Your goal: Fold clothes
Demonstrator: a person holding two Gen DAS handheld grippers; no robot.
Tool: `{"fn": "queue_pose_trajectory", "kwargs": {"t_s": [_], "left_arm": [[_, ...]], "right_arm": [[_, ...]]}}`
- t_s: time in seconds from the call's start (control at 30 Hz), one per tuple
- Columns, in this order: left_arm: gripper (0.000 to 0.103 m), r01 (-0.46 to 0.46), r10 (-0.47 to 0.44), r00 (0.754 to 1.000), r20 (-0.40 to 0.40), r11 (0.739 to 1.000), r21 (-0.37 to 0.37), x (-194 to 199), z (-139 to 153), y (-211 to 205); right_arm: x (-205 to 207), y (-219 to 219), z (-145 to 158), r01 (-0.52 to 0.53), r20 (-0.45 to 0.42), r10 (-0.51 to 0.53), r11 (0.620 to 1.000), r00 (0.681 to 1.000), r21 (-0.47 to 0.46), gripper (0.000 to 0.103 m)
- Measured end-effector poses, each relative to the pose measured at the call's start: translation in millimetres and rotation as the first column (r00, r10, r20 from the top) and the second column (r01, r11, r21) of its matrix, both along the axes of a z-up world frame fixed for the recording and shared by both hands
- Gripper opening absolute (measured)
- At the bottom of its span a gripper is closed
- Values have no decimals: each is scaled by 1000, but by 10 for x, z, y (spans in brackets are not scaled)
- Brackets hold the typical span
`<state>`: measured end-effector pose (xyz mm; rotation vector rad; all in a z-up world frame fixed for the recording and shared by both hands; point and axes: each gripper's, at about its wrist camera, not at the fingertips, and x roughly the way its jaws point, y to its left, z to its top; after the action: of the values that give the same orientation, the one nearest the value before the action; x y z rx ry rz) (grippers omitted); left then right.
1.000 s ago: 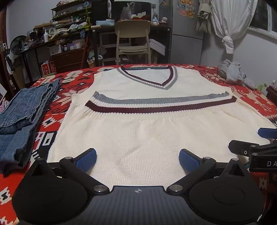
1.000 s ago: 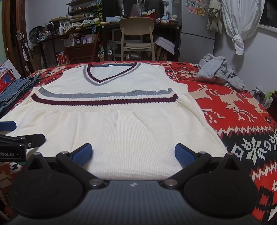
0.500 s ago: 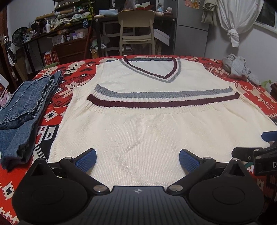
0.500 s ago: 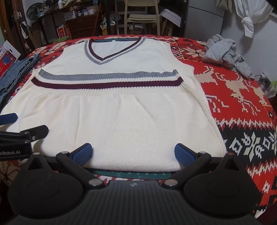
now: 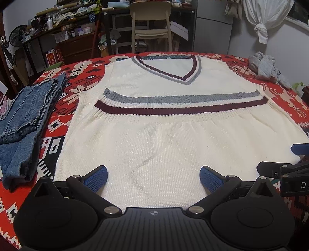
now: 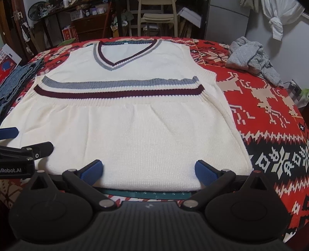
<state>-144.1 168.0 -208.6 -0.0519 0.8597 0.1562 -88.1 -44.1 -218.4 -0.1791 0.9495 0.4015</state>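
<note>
Both views are evenly lit by soft indoor light from above, and the cream vest (image 5: 173, 142) is the brightest area, near washed-out at its near hem. Shadows are faint. The room behind is dim and slightly soft. Fisheye bending curves the table (image 6: 270, 108) edges, and the corners of each view darken.

A lived-in room of a home. The table (image 5: 81, 71) wears a red patterned cloth and carries household laundry: a cream knitted vest (image 5: 173, 119), folded jeans (image 5: 29, 115) at the left and a crumpled grey garment (image 6: 249, 56) at the far right. Beyond it stands a pale wooden chair (image 5: 150, 21). Far left, crowded shelves (image 5: 63, 17) hold bottles and boxes beside a fan (image 5: 16, 34). At the far right, a knotted white curtain (image 5: 258, 17) hangs by a window.
</note>
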Motion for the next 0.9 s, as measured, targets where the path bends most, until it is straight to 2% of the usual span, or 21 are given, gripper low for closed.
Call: {"fn": "queue_pose_trajectory", "kwargs": {"t_s": [0.1, 0.23, 0.4, 0.5, 0.63, 0.7, 0.77, 0.8, 0.83, 0.87, 0.9], "left_arm": [[103, 2, -2, 1000, -31, 1000, -4, 42, 12, 9], [103, -1, 0, 998, -63, 1000, -10, 87, 27, 9], [103, -19, 18, 998, -59, 1000, -17, 88, 35, 7], [101, -51, 50, 998, -42, 998, -27, 84, 39, 5], [97, -41, 38, 998, -52, 998, -46, 99, 74, 2], [86, -35, 33, 998, -58, 999, -40, 101, 113, 0], [55, -26, 24, 998, -55, 999, -35, 80, 180, -12], [48, -21, 20, 999, -51, 999, -32, 63, 220, -20], [43, -16, 15, 999, -48, 999, -30, 47, 261, -28], [40, -11, 10, 999, -44, 1000, -28, 30, 301, -36], [38, -5, 3, 999, -38, 999, -35, 10, 345, -42]], "right_arm": [[50, 6, 7, -26, -29, 26, 1000, 999, -10, 103], [64, 15, 7, -20, -17, 20, 1000, 1000, -8, 103], [12, 21, -9, 30, 20, -30, 1000, 999, 3, 103], [68, 27, -1, 22, -13, -22, 1000, 1000, -2, 103], [89, 28, 10, 7, -29, -7, 1000, 1000, -2, 102], [68, 33, 37, 12, -12, -12, 1000, 1000, -9, 96], [33, 23, 99, 22, 7, -22, 1000, 1000, 0, 82], [16, 15, 137, 23, 14, -23, 1000, 1000, 9, 77], [-2, -1, 185, 21, 20, -22, 999, 1000, 27, 66], [-25, -19, 233, 20, 24, -21, 999, 999, 47, 58], [-53, -31, 272, 20, 24, -21, 998, 999, 64, 54]]}}
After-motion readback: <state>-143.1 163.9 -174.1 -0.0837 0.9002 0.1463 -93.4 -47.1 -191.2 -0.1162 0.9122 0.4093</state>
